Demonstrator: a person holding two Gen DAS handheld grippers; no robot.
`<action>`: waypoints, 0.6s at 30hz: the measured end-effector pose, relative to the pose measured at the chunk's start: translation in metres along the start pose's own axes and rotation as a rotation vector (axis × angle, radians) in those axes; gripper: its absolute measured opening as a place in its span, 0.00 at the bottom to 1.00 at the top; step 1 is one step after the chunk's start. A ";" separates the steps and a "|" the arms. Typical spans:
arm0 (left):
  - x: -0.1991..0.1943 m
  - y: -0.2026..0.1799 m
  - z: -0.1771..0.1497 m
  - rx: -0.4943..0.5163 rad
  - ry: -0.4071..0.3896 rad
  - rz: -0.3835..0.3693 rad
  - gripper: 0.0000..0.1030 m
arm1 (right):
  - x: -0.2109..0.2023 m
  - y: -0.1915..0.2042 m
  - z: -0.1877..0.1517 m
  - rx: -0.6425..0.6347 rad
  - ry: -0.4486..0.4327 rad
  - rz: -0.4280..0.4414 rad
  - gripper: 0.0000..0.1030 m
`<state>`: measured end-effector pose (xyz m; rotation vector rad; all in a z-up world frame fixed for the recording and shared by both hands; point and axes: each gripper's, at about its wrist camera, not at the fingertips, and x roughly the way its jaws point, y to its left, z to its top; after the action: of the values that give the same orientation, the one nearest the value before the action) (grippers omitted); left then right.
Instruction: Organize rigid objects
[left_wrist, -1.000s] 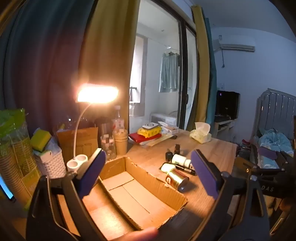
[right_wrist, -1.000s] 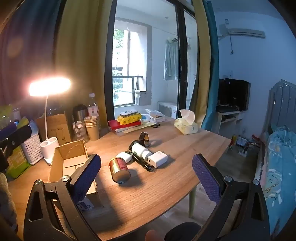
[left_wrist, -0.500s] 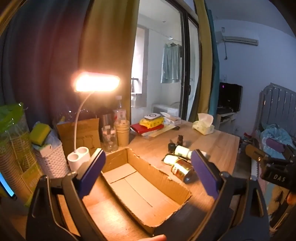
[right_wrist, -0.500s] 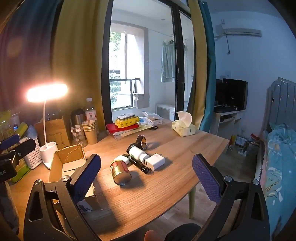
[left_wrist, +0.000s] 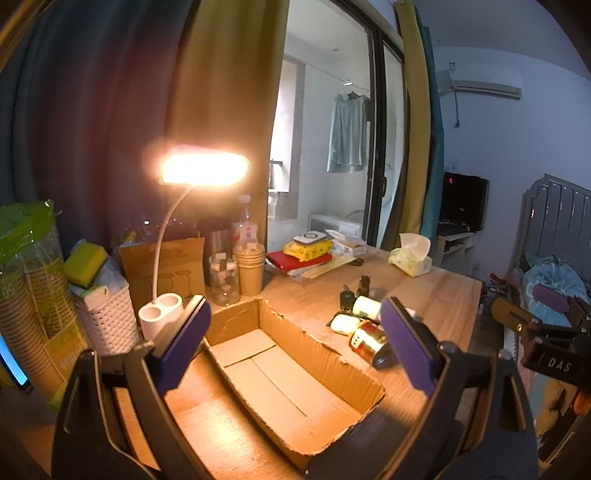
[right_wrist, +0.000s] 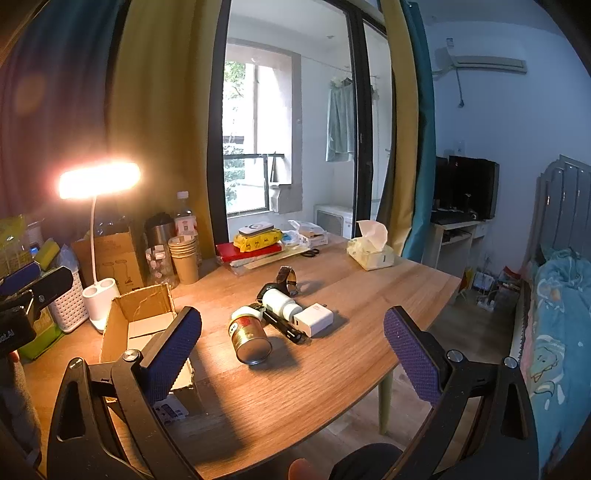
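We're holding the right gripper (right_wrist: 291, 354) with its pads spread wide and nothing between them, hovering above the wooden table (right_wrist: 351, 373). Just ahead, the gold can (right_wrist: 250, 339) is lying on its side, touching the white bottle (right_wrist: 280, 302), the charger (right_wrist: 314, 318) and a dark pen-like stick (right_wrist: 284, 325). We're judging the can first: pinch across its round body, or it rolls. The left gripper (left_wrist: 295, 345), equally wide and empty, is waiting over the open cardboard box (left_wrist: 280, 373), where nothing is lying yet.
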<state>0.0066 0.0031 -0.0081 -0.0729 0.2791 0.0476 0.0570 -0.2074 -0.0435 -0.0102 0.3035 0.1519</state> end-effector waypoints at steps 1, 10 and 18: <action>-0.001 0.000 0.000 -0.003 -0.002 0.000 0.91 | 0.002 0.000 -0.001 -0.001 0.006 0.004 0.98; 0.000 0.002 -0.001 -0.016 -0.015 -0.009 0.91 | 0.004 0.002 -0.003 -0.003 0.008 0.002 0.98; -0.003 0.002 0.001 -0.028 -0.030 -0.019 0.91 | 0.006 0.002 -0.004 -0.005 0.013 0.003 0.98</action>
<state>0.0040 0.0051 -0.0069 -0.1028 0.2479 0.0336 0.0615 -0.2051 -0.0489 -0.0158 0.3163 0.1559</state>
